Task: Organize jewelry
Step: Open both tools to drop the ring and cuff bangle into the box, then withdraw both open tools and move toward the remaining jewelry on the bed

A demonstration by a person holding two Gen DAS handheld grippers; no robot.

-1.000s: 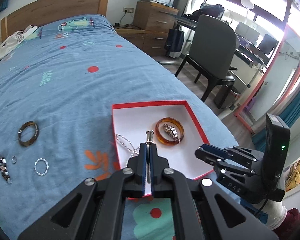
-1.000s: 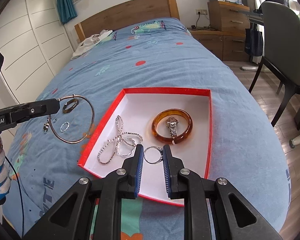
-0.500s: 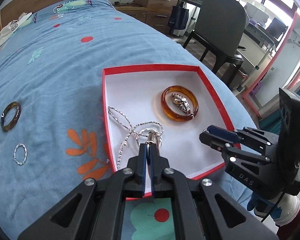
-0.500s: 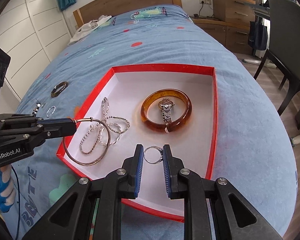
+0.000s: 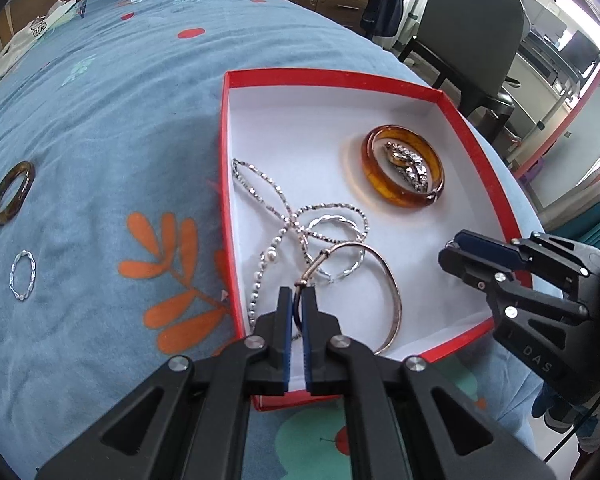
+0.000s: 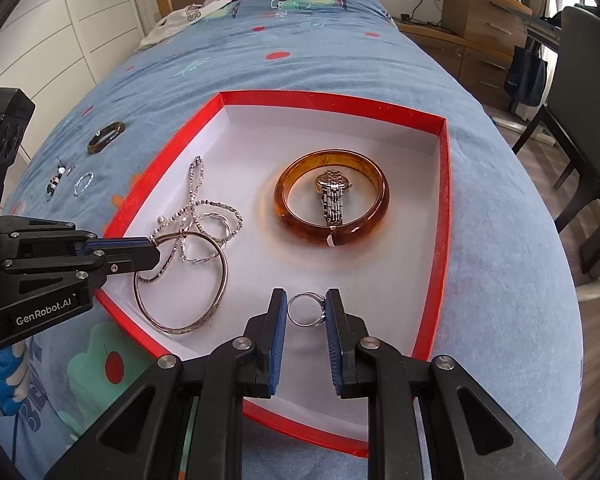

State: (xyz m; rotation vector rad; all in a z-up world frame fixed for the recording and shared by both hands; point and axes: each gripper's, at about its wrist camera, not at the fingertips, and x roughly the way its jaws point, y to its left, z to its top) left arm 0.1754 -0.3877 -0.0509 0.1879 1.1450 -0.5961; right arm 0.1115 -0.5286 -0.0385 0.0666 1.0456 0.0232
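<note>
**Operator:** Two grippers, both over the red box (image 6: pixel 446 216) on the blue bedspread (image 6: pixel 340 56). My left gripper (image 5: pixel 296 300) is pinched tight on a thin rose-gold bangle (image 5: pixel 392 292), and I'm holding it by its rim so the hoop can lie flat on the white floor at the box's near corner, partly over the silver chain (image 5: pixel 260 184).

**Listener:** And your right?

**Operator:** The right gripper (image 6: pixel 306 308) is clamped on a small silver ring (image 6: pixel 305 310), fingers part-way apart at the ring's width, just inside the box's near wall. I judge that's a free patch, clear of the amber bangle (image 6: pixel 332 204) and the watch (image 6: pixel 334 196) lying inside it.

**Listener:** Anything you can't see?

**Operator:** Whether the ring touches the floor; my fingers hide its underside. Outside the box's left wall lie a dark bangle (image 5: pixel 12 194), a twisted silver ring (image 5: pixel 23 276) and a beaded piece (image 6: pixel 54 184) too small to identify.
</note>
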